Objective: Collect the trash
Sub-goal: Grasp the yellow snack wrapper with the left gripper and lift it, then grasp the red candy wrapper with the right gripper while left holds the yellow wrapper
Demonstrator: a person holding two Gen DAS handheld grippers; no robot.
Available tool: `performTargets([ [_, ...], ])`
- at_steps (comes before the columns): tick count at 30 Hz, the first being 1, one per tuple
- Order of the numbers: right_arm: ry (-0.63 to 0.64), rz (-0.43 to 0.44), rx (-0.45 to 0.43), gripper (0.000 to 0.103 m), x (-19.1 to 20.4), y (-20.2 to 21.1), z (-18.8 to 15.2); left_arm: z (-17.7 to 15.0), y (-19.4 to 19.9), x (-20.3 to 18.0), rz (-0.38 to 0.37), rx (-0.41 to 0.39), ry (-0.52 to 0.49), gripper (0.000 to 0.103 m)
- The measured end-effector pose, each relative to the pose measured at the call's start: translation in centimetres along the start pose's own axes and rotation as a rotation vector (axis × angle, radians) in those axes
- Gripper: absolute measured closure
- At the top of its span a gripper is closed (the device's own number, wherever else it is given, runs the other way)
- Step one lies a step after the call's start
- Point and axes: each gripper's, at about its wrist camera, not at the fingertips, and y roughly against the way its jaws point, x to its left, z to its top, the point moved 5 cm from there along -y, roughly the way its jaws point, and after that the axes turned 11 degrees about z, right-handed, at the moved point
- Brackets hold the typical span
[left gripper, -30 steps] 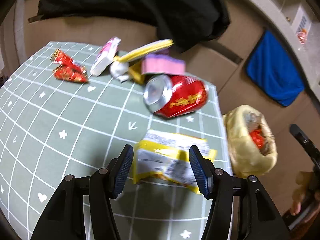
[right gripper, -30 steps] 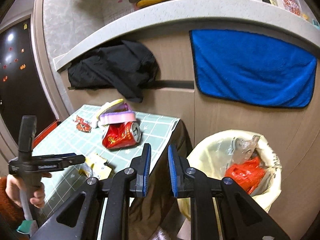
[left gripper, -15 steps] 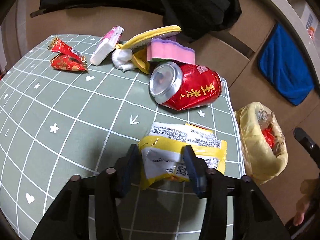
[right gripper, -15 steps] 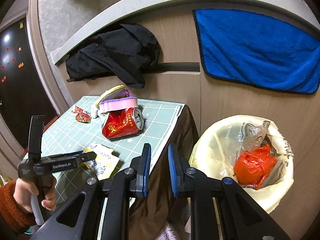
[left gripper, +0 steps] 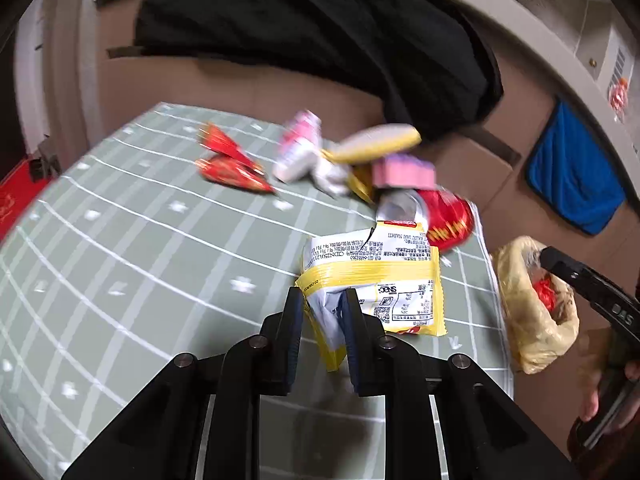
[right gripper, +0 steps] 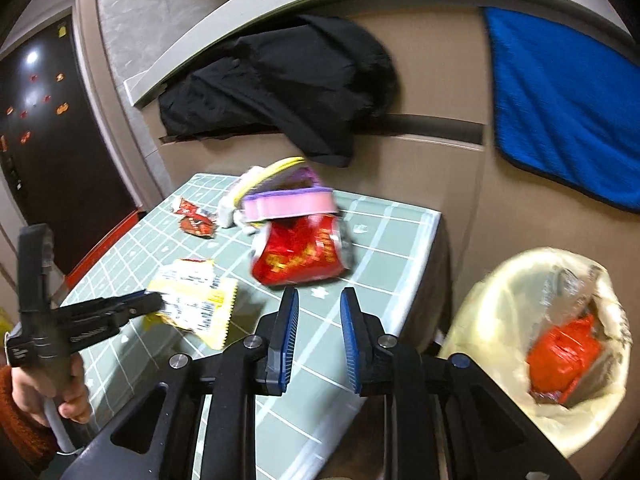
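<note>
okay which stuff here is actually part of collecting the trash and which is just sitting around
Part of the job: yellow wrapper pinched in left gripper, crushed red can, red wrappers, trash bin.

Just there: black jacket, blue towel, pink sponge.

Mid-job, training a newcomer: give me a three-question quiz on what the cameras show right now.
1. True or false: the left gripper is shut on the yellow wrapper.
2. What sits in the lined trash bin? A) red bag B) blue towel C) pink sponge
3. Fill in: the right gripper holds ____.

Key: 1 true; 2 A, the red bag; 3 nothing, its jaws stand apart over the table edge.
</note>
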Motion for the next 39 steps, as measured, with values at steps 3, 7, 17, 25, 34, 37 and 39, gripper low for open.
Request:
performTargets([
  [3, 0.046, 0.027, 0.016, 0.082, 2.4, -2.0, 1.3, 0.9, 1.5, 3.3, 0.034, -0.046, 0.03, 0.083],
  [7, 0.14, 0.063, 0.021, 0.079, 6.5, -5.2, 3.6, 2.0, 2.7, 8.5, 0.057, -0.067, 0.111, 0.083],
  [17, 0.315, 0.205, 0.101, 0.074, 15.8, -16.6, 7.3, 3.9, 4.0, 16.7, 0.133, -0.171, 0.212, 0.083],
  [25, 0.403, 0.184, 0.196, 0.071, 16.9, -25.4, 8.2, 3.7, 2.8, 20.7, 0.152, -0.16, 0.272, 0.083],
  [34, 0.359, 0.194, 0.29, 0.067, 16.0, -30.1, 7.3, 3.2, 1.7, 22.0, 0.17, -0.137, 0.297, 0.083],
  [37, 0.404, 0.185, 0.325, 0.066, 16.4, -30.0, 6.2, 3.4, 1.6, 21.6, 0.17, -0.136, 0.296, 0.083],
  [39, 0.447, 0.159, 0.33, 0.066, 16.6, -29.5, 5.6, 3.4, 1.8, 21.3, 0.169, -0.14, 0.293, 0.083],
])
